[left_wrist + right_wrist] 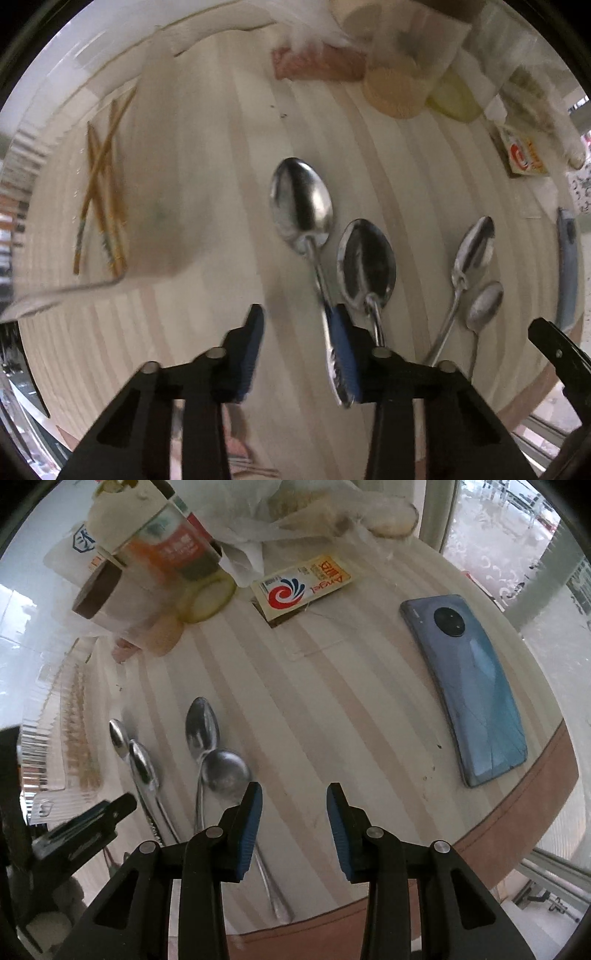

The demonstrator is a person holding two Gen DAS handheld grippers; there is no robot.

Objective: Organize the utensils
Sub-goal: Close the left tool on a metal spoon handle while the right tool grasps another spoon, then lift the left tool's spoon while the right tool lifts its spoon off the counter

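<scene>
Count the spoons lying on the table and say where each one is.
4. Two large spoons lie side by side ahead of the left gripper; two smaller spoons lie further right. None seem hidden.

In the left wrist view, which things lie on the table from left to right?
Chopsticks → large spoon → second large spoon → smaller spoon → phone.

Four metal spoons lie on the pale striped wooden table: the largest steel spoon leftmost, a second large spoon beside it, two smaller spoons further right. Yellow wooden chopsticks lie crossed far left; a blue-grey smartphone lies far right.
</scene>
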